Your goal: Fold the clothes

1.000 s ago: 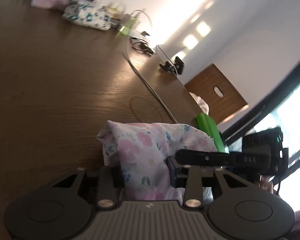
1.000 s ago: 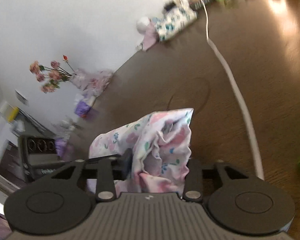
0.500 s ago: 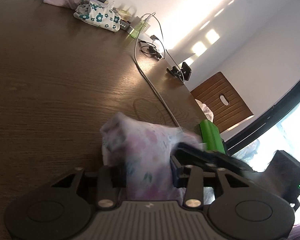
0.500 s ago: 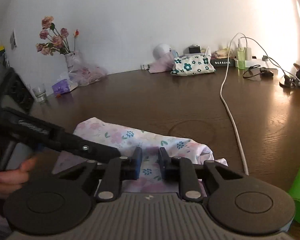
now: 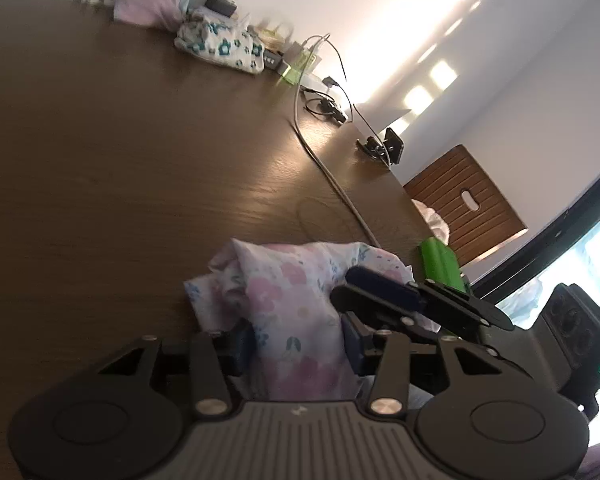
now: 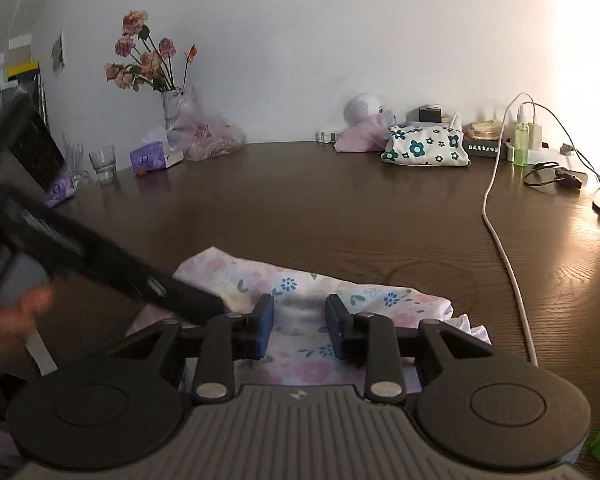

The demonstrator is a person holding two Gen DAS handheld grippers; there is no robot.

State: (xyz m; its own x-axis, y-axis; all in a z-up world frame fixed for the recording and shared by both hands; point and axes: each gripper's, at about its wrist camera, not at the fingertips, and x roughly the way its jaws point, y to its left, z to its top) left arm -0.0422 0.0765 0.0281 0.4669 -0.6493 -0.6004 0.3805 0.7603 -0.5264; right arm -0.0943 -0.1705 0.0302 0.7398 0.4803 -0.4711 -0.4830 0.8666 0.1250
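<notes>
1. The floral pink-and-white cotton garment [image 6: 312, 292] lies bunched at the near edge of the dark wooden desk [image 6: 300, 216].
2. The left gripper [image 5: 298, 340] pinches a raised fold of it. The right gripper [image 6: 299, 330] has just been opening, its jaws spread over the cloth without pressing it.
3. Likely a fold has just been laid; next comes regrasping an edge.
4. Far back, a dark box [image 6: 483, 147] bears pale characters, unreadable.
</notes>
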